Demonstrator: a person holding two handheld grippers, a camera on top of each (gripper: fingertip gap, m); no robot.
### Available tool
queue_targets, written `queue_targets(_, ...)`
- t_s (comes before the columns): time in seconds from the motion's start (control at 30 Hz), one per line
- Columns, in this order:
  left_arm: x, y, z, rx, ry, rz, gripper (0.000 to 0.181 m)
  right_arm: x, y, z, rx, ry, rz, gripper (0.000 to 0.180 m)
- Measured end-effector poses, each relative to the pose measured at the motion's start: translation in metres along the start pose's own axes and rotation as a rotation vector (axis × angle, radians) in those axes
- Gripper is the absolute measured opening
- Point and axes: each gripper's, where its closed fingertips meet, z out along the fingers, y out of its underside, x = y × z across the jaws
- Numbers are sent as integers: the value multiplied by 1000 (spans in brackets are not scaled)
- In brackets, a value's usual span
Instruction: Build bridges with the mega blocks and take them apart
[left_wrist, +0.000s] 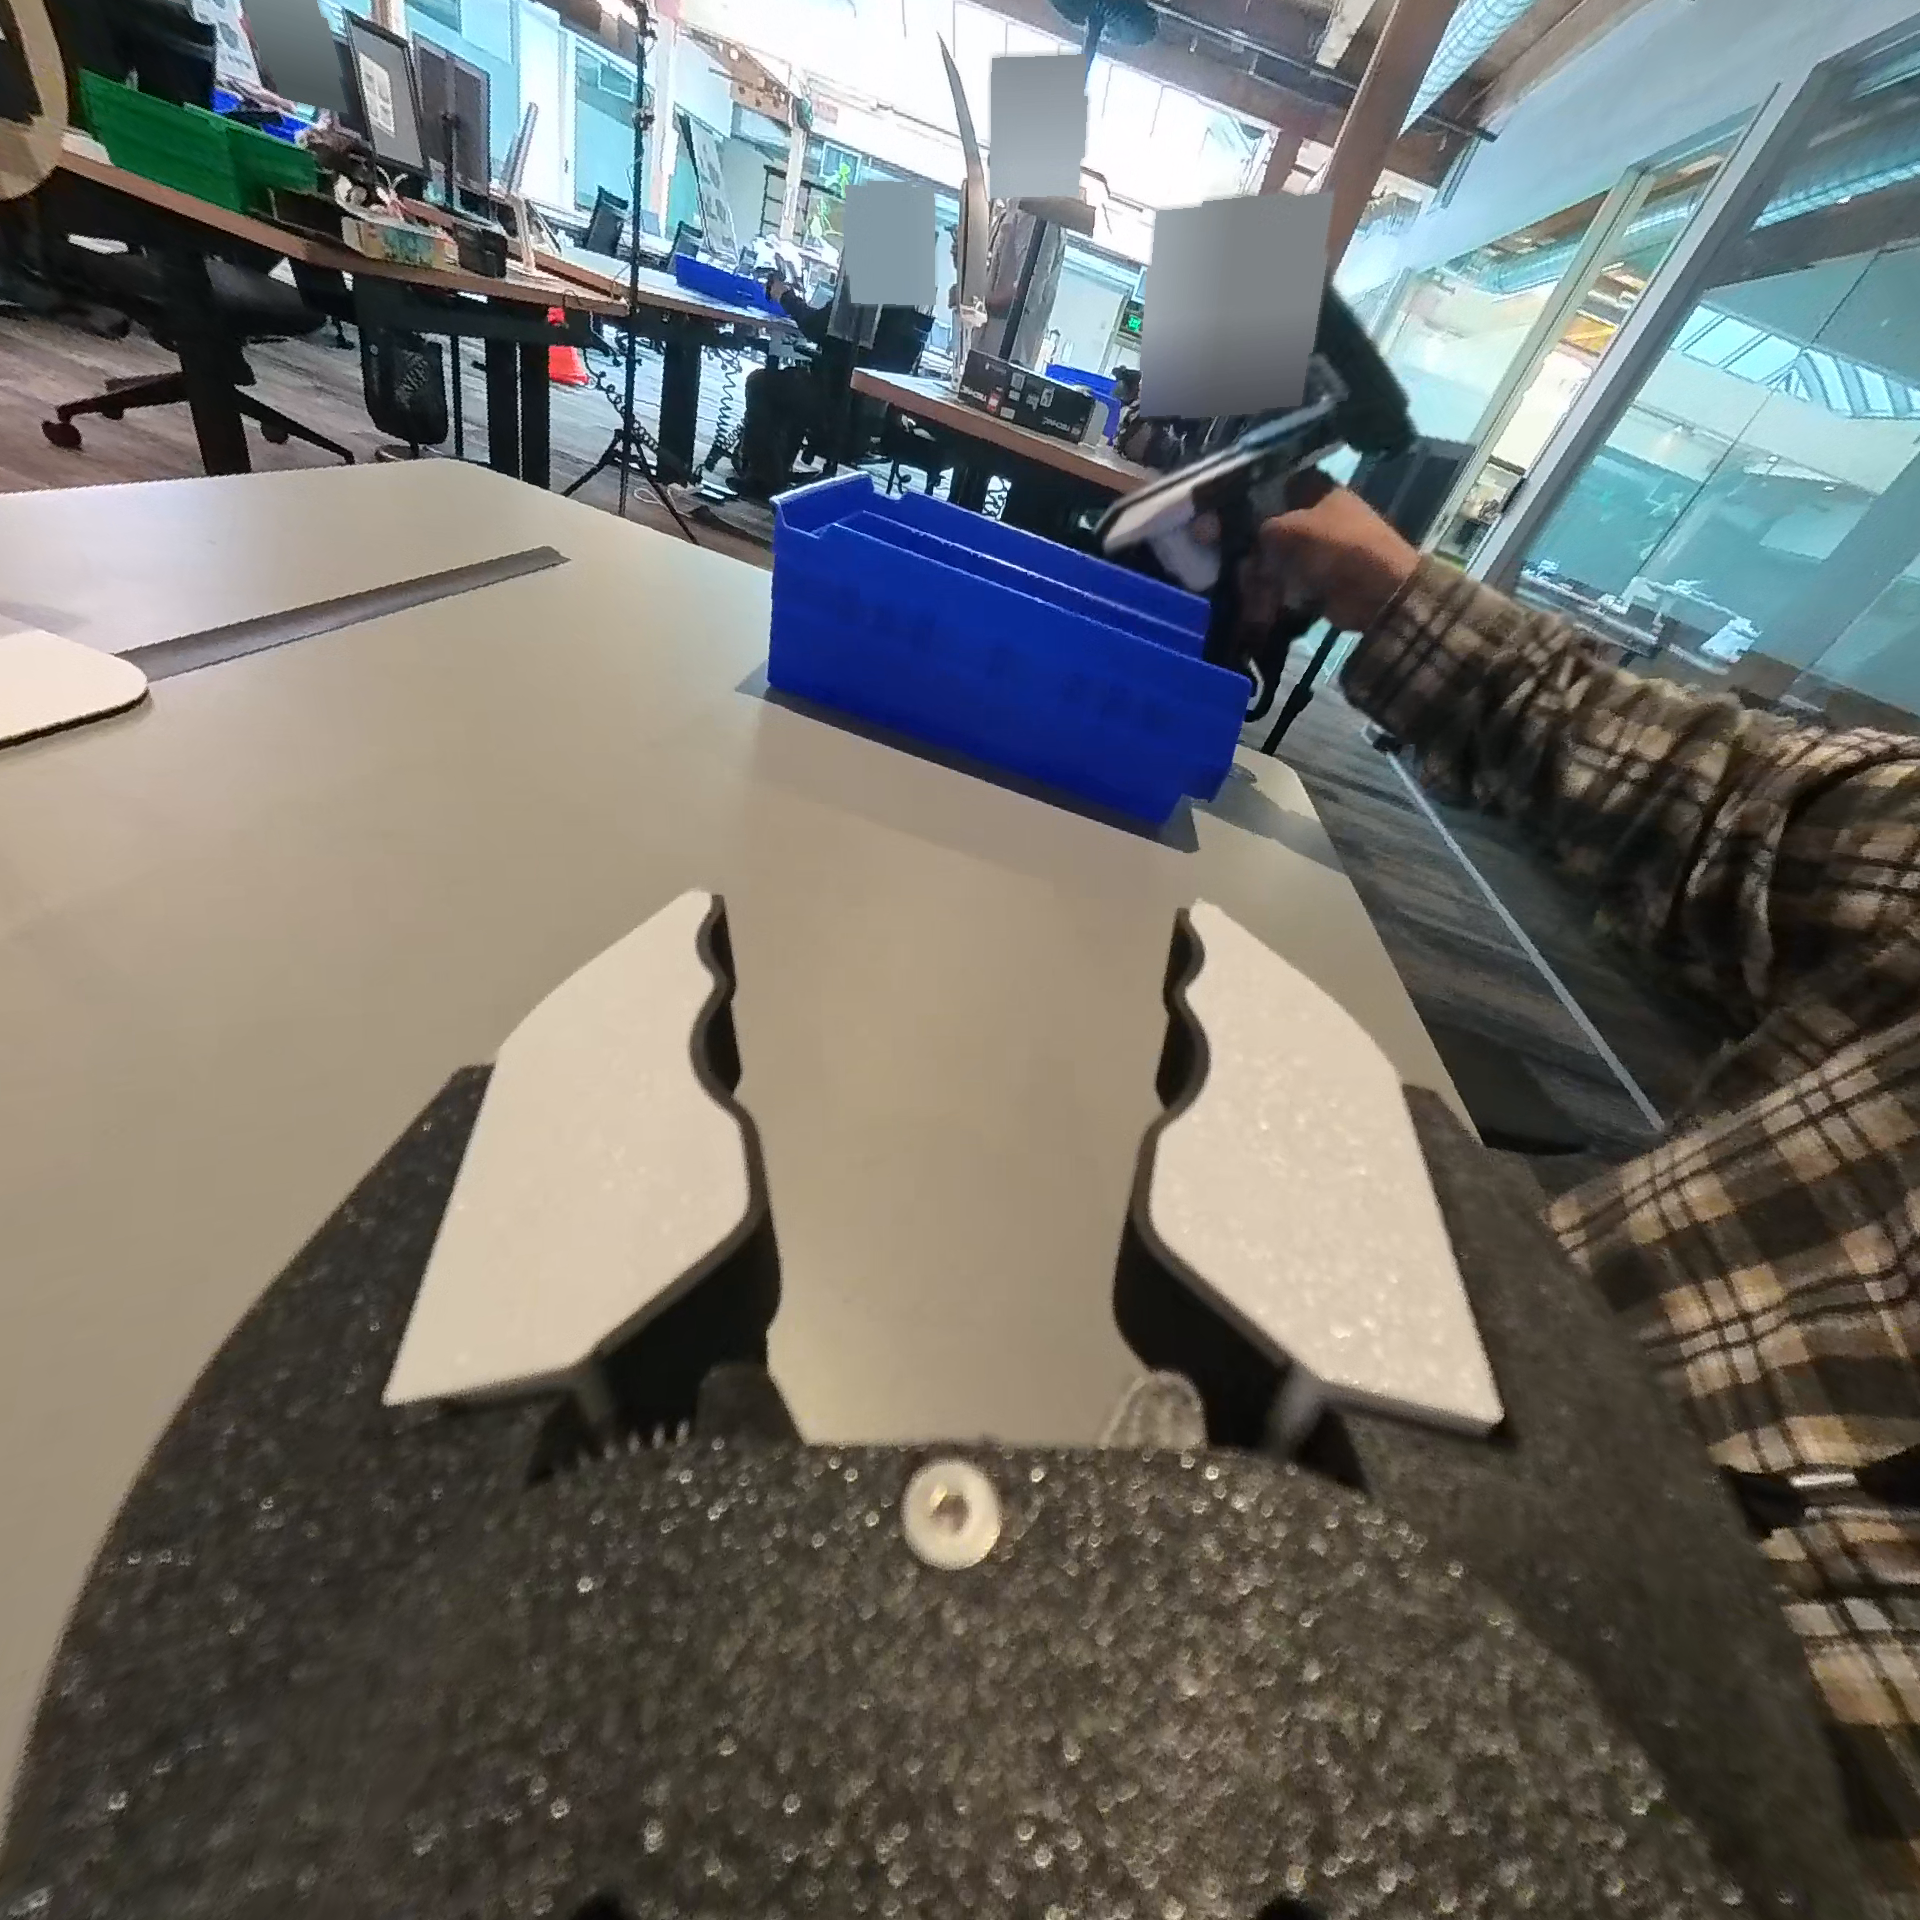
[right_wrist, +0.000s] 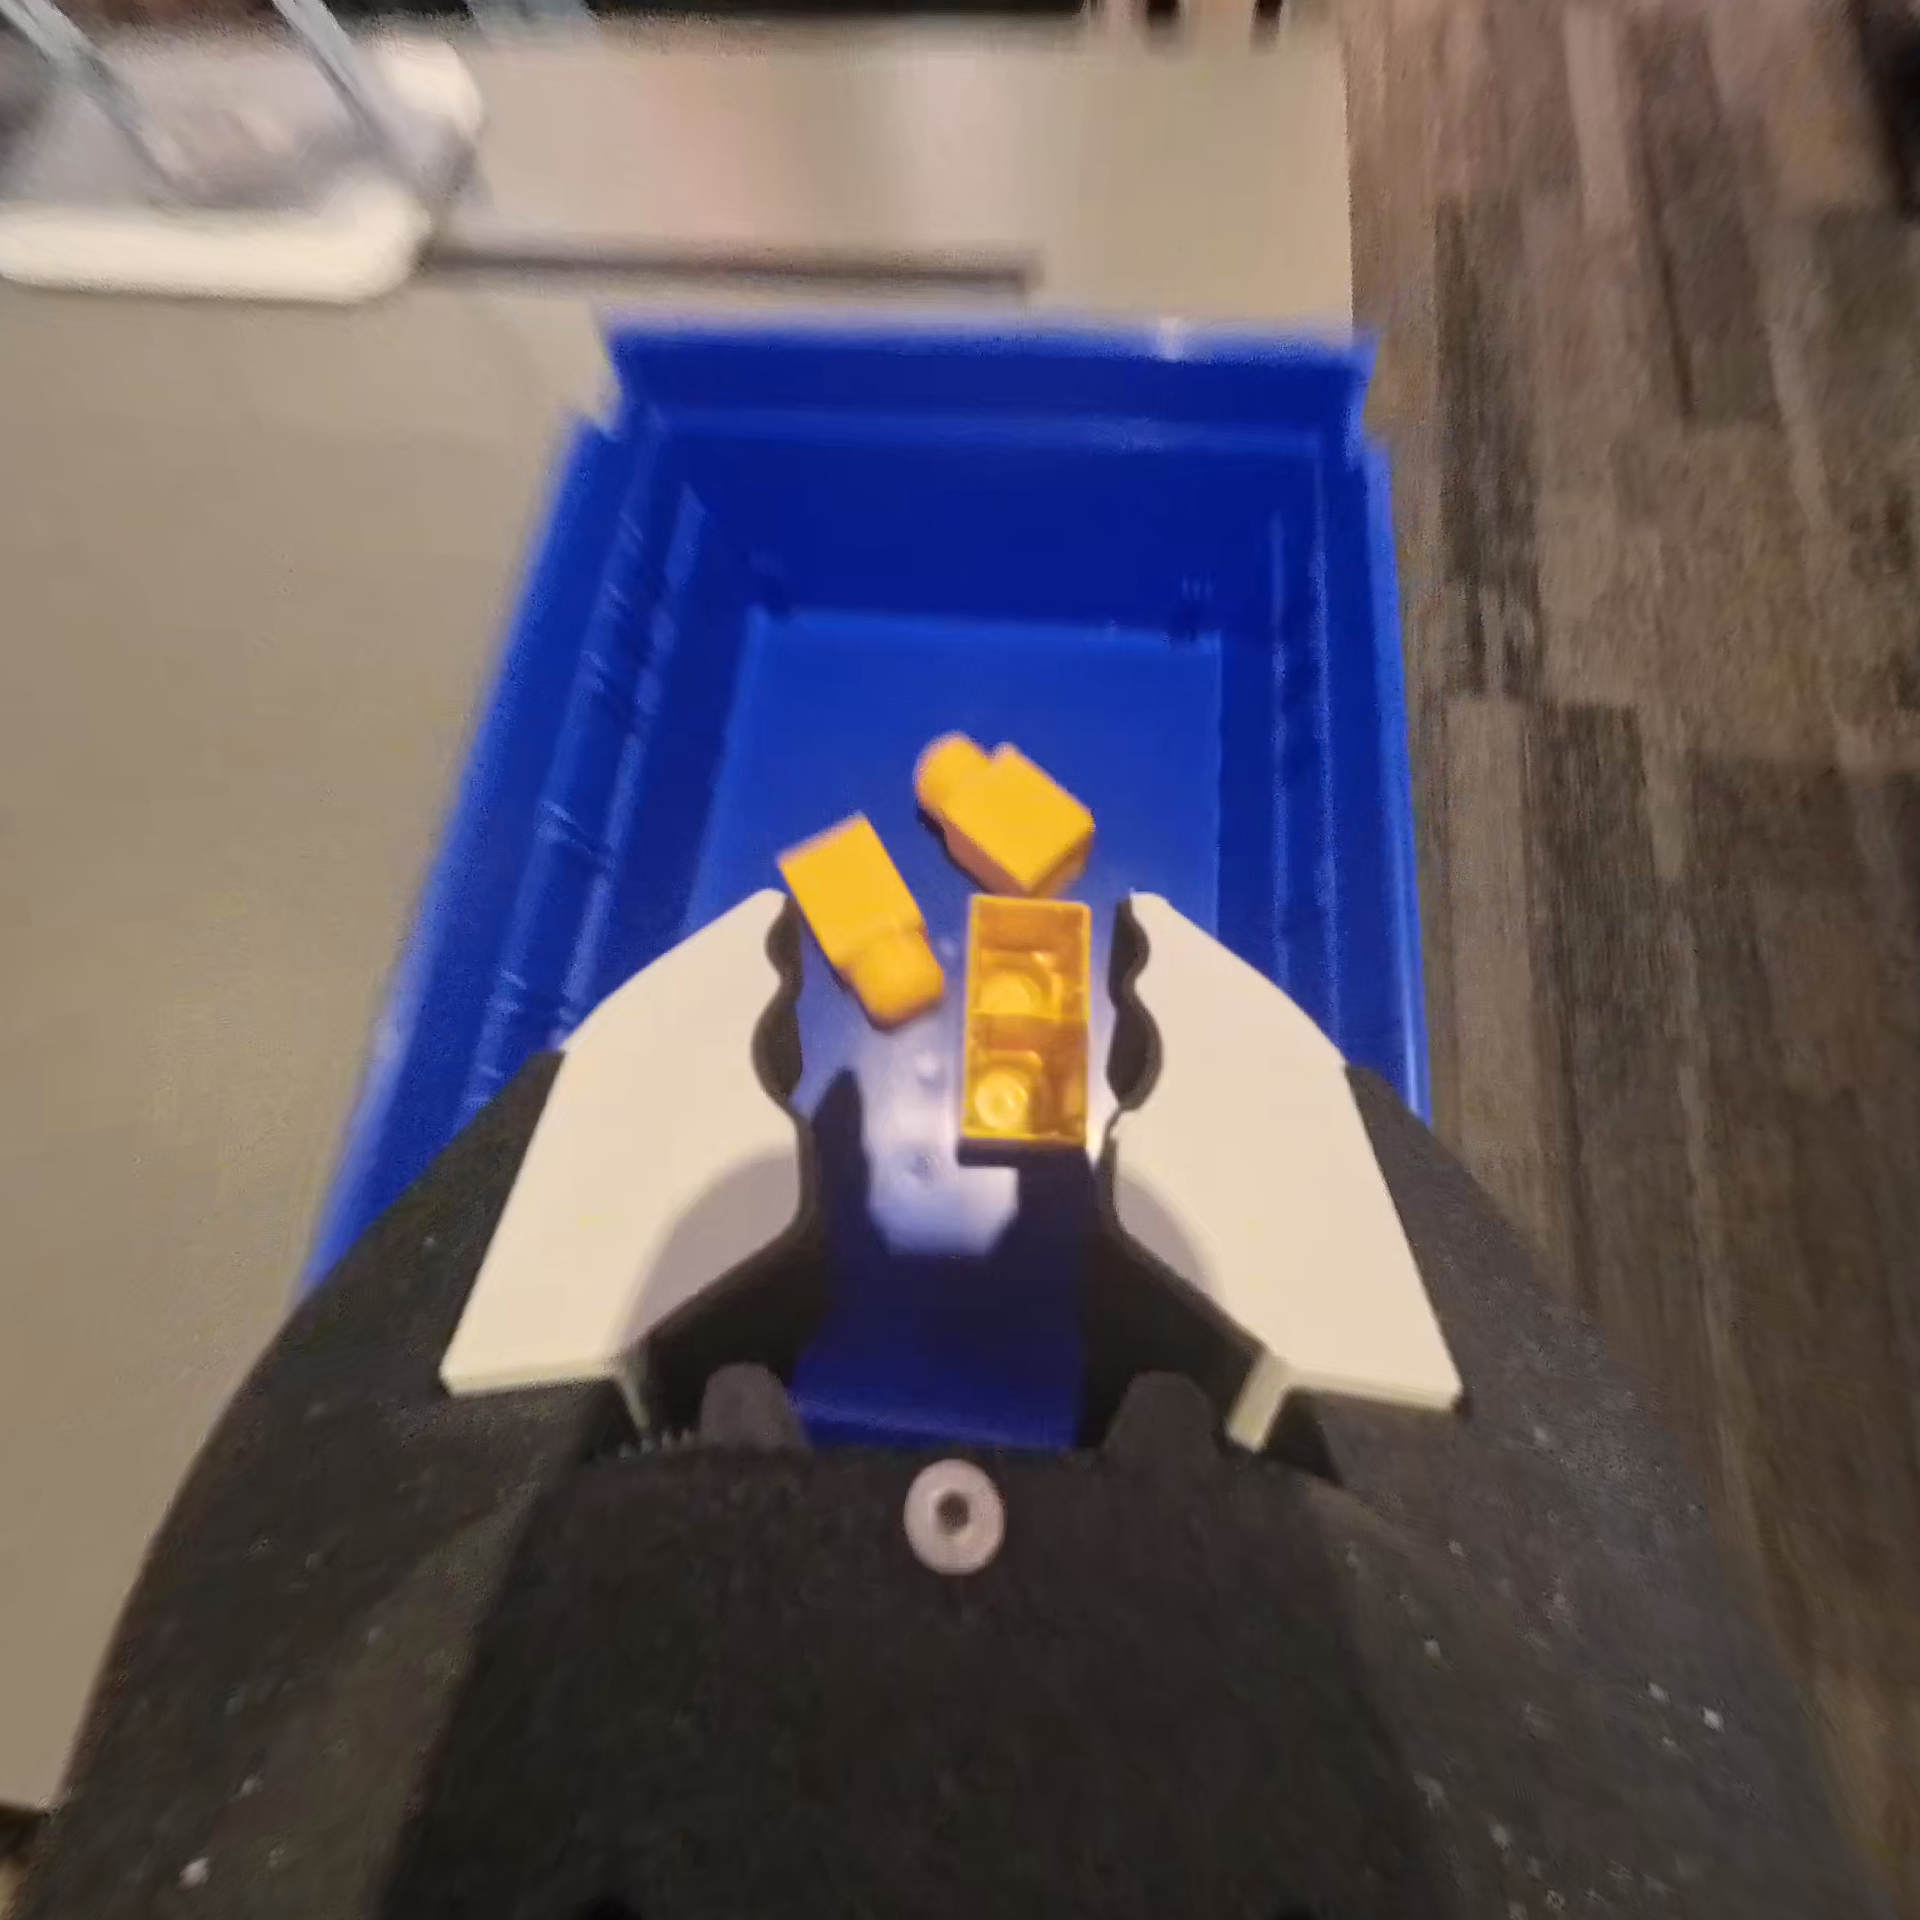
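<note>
The left gripper (left_wrist: 951, 1039) hangs low over the grey tabletop (left_wrist: 416, 831), its jaws spread wide with only bare surface between them. Ahead of it and a little to the right stands a blue bin (left_wrist: 997, 675) near the tabletop's far right corner, its long axis running away from the left wrist view at a slant. A hand (left_wrist: 1320, 561) in a plaid sleeve (left_wrist: 1621, 790) holds the right gripper (left_wrist: 1195, 520) above the bin's far end, tilted down toward its inside.

In the right wrist view, which is blurred, the right gripper (right_wrist: 951, 997) looks straight down into the bin (right_wrist: 582, 831), whose long axis runs up the picture. Its jaws are parted. Three yellow mega blocks lie or hang within the bin. One yellow block (right_wrist: 1023, 1023) shows its hollow underside to the camera, long axis lined up with the fingers and the bin; it sits close against the right finger's inner edge and well clear of the left one, and whether it touches that finger cannot be told. A second block (right_wrist: 857, 920) lies just beside the left fingertip, slanting from upper left to lower right with its studs toward the lower right. A third block (right_wrist: 1003, 810) lies farther on, its studs pointing to the upper left. Beside the bin on the right is dark wood-patterned floor (right_wrist: 1662, 727).
</note>
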Motion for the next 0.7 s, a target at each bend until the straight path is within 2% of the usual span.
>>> queue_targets(0.13, 0, 2, 2, -11, -1, -1, 79, -61, -76, -43, 355, -133, -61, 73)
queue_targets(0.27, -1, 6, 3, -27, -5, 3, 79, -155, -115, -64, 589, -288, -201, 73)
queue_targets(0.37, -1, 3, 2, -18, -9, 12, 79, -219, -113, -47, 625, -376, -287, 76)
queue_targets(0.47, -2, 0, -1, -7, -15, 15, 78, -263, -96, -10, 618, -448, -337, 76)
queue_targets(0.7, -7, 5, 0, -18, -21, 1, 78, -284, -51, 65, 571, -520, -284, 74)
